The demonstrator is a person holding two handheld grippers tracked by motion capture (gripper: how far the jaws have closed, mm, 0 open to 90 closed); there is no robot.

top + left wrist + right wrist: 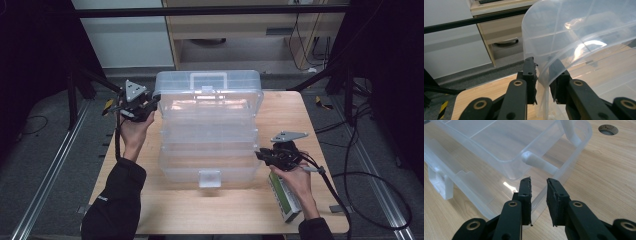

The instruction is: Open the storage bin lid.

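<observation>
A clear plastic tiered storage box [209, 131] stands opened out in the middle of the wooden worktop [280, 112], its trays stepped toward the person and its lid [208, 82], with a moulded handle, tipped up at the far end. The left hand-held gripper [148, 102] sits at the box's far left corner, level with the lid; in the left gripper view its jaws stand a little apart on either side of the lid's thin curved edge [544, 72], though whether they press that edge cannot be told. The right hand-held gripper [261, 155] is at the box's near right corner, beside the lowest tray. In the right gripper view [538, 187] its jaws are narrowly parted with the tray's clear rim [571, 157] passing just ahead of and below them, and nothing is held between them. A white latch tab [209, 178] sits on the box's near face. Just right of the box, under the person's right hand [295, 180], lies a small green and white carton [286, 202] on the worktop.
</observation>
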